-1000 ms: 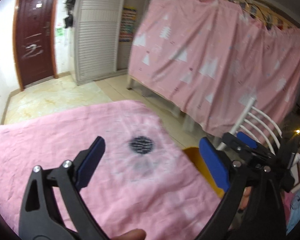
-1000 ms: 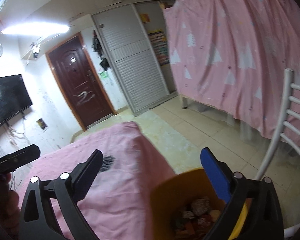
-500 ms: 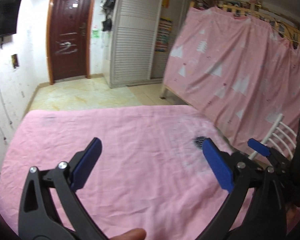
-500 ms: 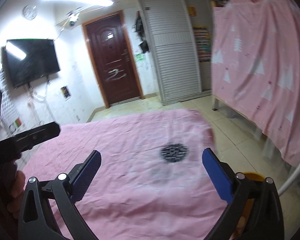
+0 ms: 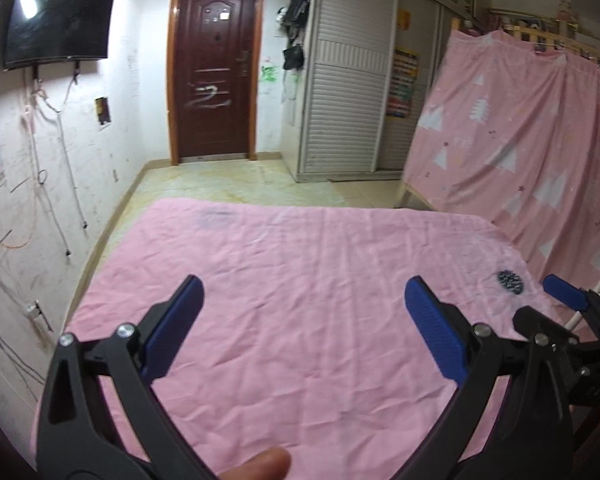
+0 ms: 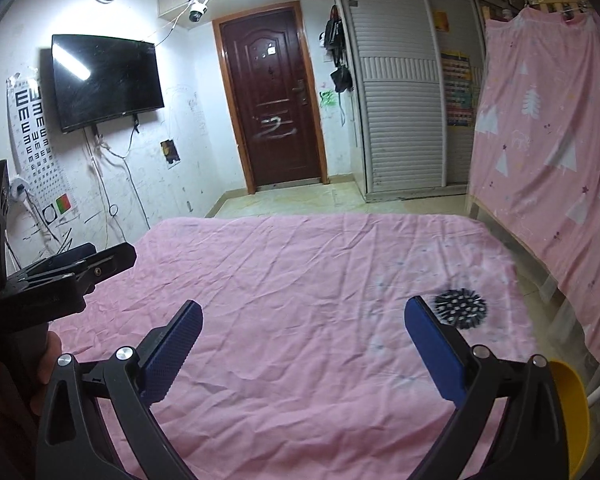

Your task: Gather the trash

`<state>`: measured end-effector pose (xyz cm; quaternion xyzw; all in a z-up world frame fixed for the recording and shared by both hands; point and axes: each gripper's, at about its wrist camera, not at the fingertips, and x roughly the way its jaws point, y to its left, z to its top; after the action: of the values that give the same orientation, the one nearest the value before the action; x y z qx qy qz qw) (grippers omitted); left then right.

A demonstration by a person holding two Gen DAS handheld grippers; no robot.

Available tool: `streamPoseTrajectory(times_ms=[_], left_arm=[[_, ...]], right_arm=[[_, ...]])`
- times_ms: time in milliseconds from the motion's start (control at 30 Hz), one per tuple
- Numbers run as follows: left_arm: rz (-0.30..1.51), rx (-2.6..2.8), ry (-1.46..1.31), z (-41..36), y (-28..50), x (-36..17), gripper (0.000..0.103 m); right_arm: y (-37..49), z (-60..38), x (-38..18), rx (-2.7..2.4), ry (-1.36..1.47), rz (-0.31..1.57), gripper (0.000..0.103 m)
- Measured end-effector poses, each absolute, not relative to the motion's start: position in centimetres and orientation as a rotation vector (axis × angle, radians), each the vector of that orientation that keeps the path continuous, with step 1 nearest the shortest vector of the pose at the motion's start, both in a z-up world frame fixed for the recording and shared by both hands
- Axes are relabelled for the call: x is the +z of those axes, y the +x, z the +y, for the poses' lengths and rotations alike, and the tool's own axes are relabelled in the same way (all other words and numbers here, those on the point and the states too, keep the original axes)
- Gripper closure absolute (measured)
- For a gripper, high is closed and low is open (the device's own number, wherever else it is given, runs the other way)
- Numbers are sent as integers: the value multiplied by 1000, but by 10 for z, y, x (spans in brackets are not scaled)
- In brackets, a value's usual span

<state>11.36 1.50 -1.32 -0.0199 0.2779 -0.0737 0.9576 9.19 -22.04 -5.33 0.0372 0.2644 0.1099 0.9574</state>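
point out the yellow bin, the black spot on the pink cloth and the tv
yellow bin (image 6: pixel 572 408), right wrist view, on its rim
black spot (image 6: pixel 461 307), right wrist view, on its middle
tv (image 6: pixel 106 82), right wrist view, on the screen's middle

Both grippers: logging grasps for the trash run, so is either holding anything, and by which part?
Nothing is held: left gripper and right gripper have their jaws wide apart and empty.

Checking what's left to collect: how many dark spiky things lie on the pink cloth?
1: the spiky thing lies near the cloth's right edge, beyond the right gripper's fingers. Nothing else shows.
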Motion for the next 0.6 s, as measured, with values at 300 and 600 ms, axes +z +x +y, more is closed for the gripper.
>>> streamPoseTrajectory(times_ms=[300, 600], left_arm=[[596, -112, -46, 36, 121, -31, 6], [586, -108, -16, 27, 121, -33, 6]], right_arm=[[98, -204, -65, 249, 63, 571, 9], [102, -206, -71, 264, 90, 595, 9]])
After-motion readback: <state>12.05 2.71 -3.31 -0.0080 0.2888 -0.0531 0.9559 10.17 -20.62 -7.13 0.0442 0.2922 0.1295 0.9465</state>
